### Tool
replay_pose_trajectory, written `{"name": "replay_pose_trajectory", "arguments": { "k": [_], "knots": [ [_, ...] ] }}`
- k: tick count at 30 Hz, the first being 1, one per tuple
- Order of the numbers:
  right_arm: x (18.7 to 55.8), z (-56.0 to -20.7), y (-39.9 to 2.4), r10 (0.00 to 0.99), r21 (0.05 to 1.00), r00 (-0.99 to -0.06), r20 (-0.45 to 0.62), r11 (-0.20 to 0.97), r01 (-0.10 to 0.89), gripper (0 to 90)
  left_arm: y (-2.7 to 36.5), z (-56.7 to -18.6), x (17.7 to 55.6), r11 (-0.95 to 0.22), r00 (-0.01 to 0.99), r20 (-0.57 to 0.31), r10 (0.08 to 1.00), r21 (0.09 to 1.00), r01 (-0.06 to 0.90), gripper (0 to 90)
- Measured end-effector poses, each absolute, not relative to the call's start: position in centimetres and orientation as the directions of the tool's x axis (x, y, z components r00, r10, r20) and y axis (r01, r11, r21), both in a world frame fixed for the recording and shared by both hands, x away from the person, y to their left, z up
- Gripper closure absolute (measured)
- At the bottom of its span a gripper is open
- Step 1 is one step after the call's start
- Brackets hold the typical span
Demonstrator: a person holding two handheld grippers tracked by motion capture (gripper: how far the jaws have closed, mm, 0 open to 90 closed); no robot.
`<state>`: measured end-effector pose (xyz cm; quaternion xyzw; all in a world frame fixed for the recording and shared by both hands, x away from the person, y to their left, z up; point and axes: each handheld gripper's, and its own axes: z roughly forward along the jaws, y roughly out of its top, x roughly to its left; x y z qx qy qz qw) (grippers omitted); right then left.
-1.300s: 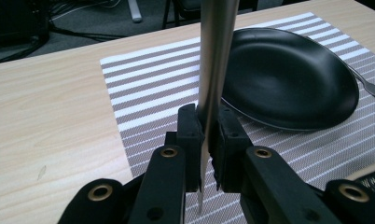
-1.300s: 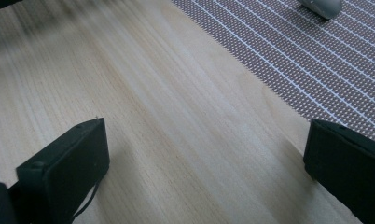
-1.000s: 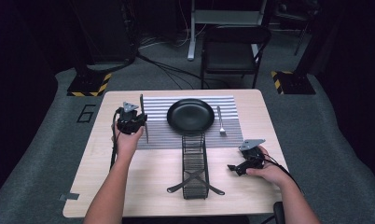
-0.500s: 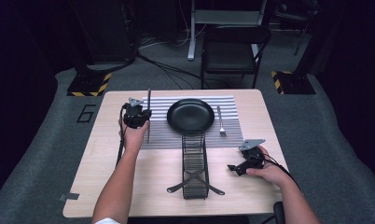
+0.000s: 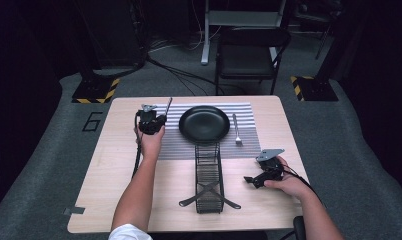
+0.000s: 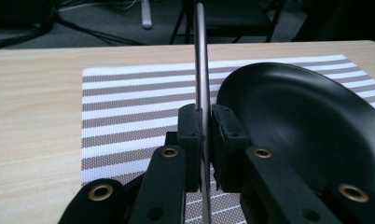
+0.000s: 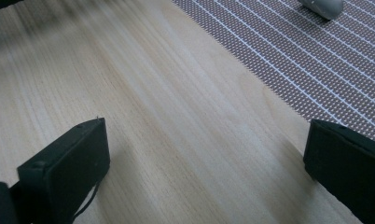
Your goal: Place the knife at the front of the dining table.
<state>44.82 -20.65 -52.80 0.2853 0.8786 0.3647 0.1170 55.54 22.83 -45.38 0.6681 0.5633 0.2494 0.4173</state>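
The left gripper (image 6: pixel 203 126) pinches a thin metal utensil handle (image 6: pixel 200 51) left of the black plate (image 5: pixel 204 123). Fork (image 5: pixel 236 129) already lies right; the right gripper (image 5: pixel 250 179) rests open on the bench (image 5: pixel 104 165).

The table (image 5: pixel 109 195) is bright from a light above, but the room around it is very dark. Up close, the black jaws look blurry (the far-off edges too).

A black plate (image 5: pixel 204 123) sits on a brown-and-white striped placemat (image 5: pixel 249 131) over pale wood table (image 5: pixel 104 170).
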Motion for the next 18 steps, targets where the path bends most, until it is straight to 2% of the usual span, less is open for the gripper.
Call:
{"name": "replay_pose_trajectory", "arguments": {
  "k": [14,18],
  "knots": [
    [44.8,-52.8,-20.6,0.587,0.708,-0.81,0.002,0.571,0.416,0.0,22.0,-46.0,56.7,-0.001,0.179,-0.119,0.977,0.83,0.557,82.7],
    [44.8,-52.8,-20.6,0.587,0.708,-0.81,0.003,0.571,0.416,0.0,22.0,-46.7,57.1,0.029,0.151,-0.137,0.979,0.826,0.563,82.7]
  ]
}}
